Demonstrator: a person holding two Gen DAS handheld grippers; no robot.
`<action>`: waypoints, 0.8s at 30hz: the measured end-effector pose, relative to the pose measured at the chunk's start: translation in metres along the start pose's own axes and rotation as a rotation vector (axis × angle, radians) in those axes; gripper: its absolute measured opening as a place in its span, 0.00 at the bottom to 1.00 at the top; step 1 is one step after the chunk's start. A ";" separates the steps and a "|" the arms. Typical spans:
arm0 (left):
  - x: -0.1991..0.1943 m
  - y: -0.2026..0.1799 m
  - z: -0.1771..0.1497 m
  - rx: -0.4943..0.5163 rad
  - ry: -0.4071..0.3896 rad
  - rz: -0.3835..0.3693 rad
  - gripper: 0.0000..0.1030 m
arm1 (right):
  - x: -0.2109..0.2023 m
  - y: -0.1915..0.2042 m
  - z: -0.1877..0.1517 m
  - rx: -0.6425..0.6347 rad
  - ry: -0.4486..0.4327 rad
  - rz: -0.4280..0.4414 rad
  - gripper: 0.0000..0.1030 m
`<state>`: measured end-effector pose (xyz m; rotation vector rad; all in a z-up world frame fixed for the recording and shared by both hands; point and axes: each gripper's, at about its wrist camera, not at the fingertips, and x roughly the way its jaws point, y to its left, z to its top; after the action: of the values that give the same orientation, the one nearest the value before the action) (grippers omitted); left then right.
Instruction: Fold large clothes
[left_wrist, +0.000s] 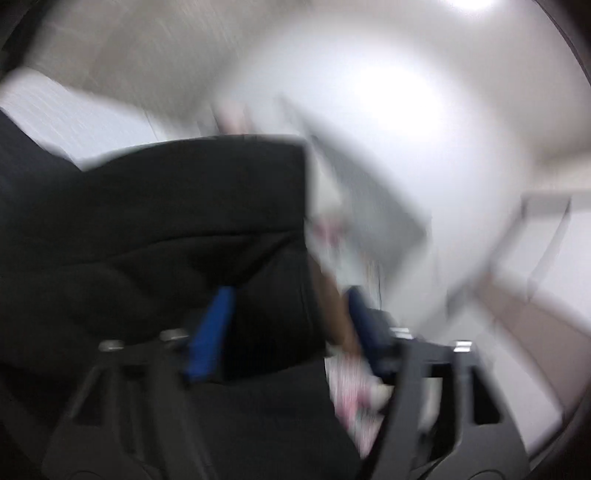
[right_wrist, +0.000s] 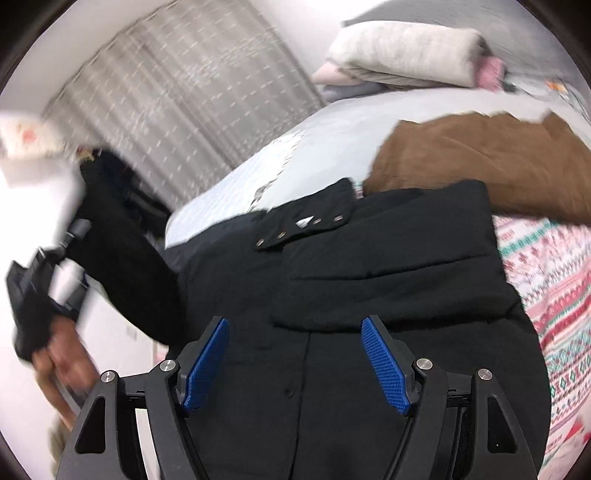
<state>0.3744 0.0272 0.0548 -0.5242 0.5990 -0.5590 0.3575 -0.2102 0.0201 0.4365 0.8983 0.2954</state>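
A large black padded coat lies on the bed, its snap-button collar flap toward the far side. My right gripper hovers over the coat's front, open and empty, blue pads wide apart. The left gripper shows at the left edge of the right wrist view, held in a hand, with a black sleeve stretching from it to the coat. The left wrist view is badly blurred: black fabric fills its left half, and the left gripper's blue fingers stand apart.
A brown garment lies beyond the coat. A patterned pink and green blanket covers the bed at the right. A grey sheet and pillows are farther back. A curtain hangs at the left.
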 end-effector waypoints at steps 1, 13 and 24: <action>0.026 -0.008 -0.018 0.033 0.076 0.050 0.69 | -0.001 -0.010 0.002 0.019 -0.008 -0.025 0.73; -0.072 0.090 -0.030 -0.111 0.123 0.365 0.69 | 0.069 -0.057 -0.004 0.123 0.182 -0.056 0.73; -0.128 0.190 -0.066 -0.147 0.193 0.611 0.69 | 0.161 -0.018 -0.027 0.007 0.291 -0.048 0.60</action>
<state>0.3063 0.2261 -0.0576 -0.3980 0.9426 0.0168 0.4324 -0.1510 -0.1141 0.3829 1.1930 0.3170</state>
